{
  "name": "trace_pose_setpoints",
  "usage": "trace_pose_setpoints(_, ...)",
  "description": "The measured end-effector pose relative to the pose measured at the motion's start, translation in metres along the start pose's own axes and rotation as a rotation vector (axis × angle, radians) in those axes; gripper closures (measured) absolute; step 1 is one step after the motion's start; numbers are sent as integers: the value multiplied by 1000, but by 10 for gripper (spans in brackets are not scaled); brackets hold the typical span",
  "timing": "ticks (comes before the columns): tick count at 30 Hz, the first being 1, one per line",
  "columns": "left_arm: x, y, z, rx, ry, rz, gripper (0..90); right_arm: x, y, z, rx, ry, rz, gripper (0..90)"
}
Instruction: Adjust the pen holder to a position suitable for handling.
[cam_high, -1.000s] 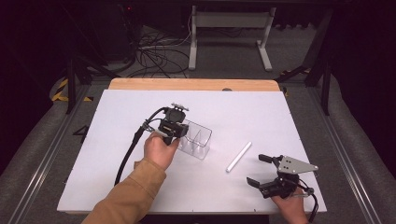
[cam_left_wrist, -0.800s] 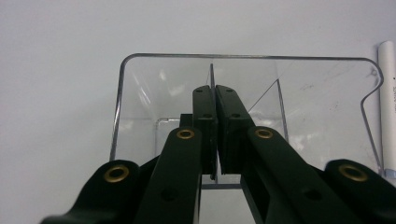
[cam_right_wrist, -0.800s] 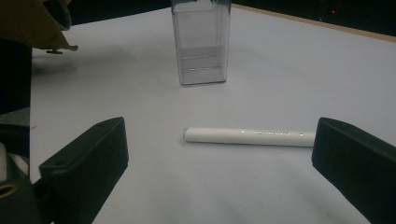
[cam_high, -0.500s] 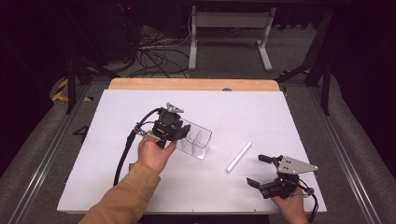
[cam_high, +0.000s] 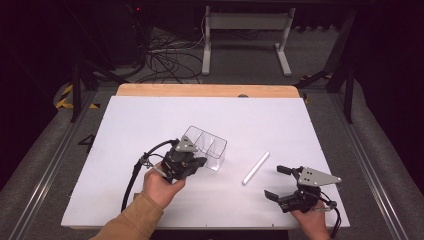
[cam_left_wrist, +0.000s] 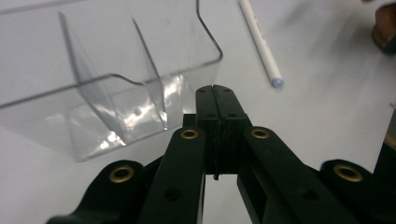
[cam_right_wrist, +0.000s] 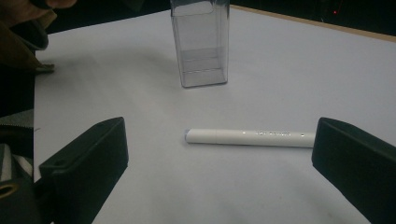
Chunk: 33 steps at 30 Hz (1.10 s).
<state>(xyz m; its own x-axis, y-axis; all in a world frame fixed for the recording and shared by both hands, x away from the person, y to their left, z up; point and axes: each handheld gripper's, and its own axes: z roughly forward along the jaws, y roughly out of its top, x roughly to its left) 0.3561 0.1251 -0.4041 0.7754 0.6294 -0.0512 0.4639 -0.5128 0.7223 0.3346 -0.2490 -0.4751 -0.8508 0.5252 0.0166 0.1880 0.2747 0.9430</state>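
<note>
A clear plastic container (cam_high: 207, 150) with dividers stands mid-table. My left gripper (cam_high: 201, 162) sits at its near-left corner. In the left gripper view its jaws (cam_left_wrist: 213, 89) are pressed together just short of the container's wall (cam_left_wrist: 116, 70); they have just been closing, with nothing between them. A white pen (cam_high: 256, 168) lies flat to the right of the container, also seen as the pen (cam_left_wrist: 260, 42). My right gripper (cam_high: 276, 182) rests open near the front right edge. In the right gripper view, my right gripper (cam_right_wrist: 218, 128) has the pen (cam_right_wrist: 252, 137) lying crosswise ahead of its jaws and the container (cam_right_wrist: 201, 42) beyond.
The white tabletop (cam_high: 150, 120) has a wooden strip (cam_high: 205, 90) along its far edge. Beyond it are a stand's legs and cables on the floor. A cable (cam_high: 135, 175) trails from the left gripper toward the near edge.
The left hand has drawn back toward the near edge, from beside the container's left end to its near-left corner. The container, pen and right gripper have stayed put.
</note>
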Motion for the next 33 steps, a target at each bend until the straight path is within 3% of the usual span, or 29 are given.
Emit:
trace_pose_setpoints(8,-6,-8,37,93,20,28,900,0,0,-1,-4,0,5,41)
trace_pose_setpoints(18,-6,-16,71,111,87,30,900,0,-1,-1,-3,3,6,41)
trace_pose_setpoints(24,-6,-16,80,116,118,38,900,0,-1,-1,-1,4,5,41)
trace_pose_setpoints(33,-6,-9,91,88,153,34,900,0,-1,-1,1,4,4,41)
